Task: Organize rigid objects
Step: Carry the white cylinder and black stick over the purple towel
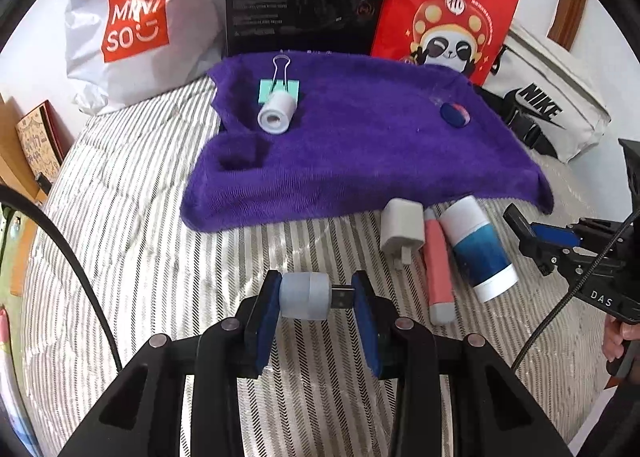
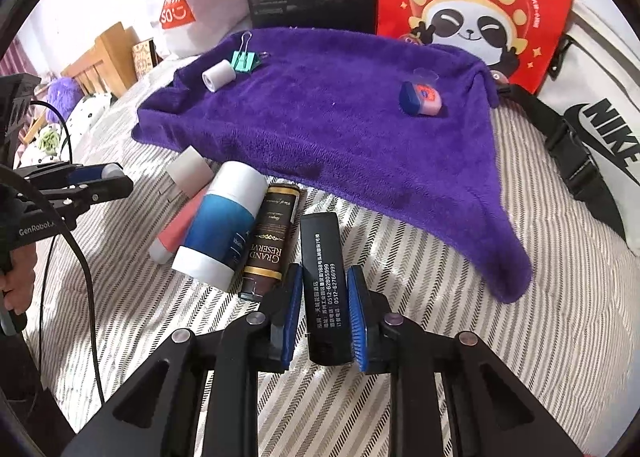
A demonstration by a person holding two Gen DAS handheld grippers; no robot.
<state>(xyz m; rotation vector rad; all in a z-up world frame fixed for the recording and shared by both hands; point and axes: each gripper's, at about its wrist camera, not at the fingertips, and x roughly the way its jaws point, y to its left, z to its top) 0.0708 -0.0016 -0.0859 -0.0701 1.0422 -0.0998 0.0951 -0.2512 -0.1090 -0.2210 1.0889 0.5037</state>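
1. We take the purple fleece towel on the striped bed cover as our landmark.
2. Our left gripper is in front of the towel's near edge. It is closed on a small pale grey cylindrical USB plug, with the metal connector touching the right pad.
3. Our right gripper is in front of the same near edge. It is clamped narrowly on a flat black plastic case with white printed text, which points toward the towel.
4. Just left of the case lie a dark brown bottle with gold lettering, a blue and white cylindrical bottle, a pink tube and a white square charger, all beside the towel's near edge.
5. On the towel we see a white tape roll touching a mint green binder clip at its far left, and a small blue and pink eraser at its far right.
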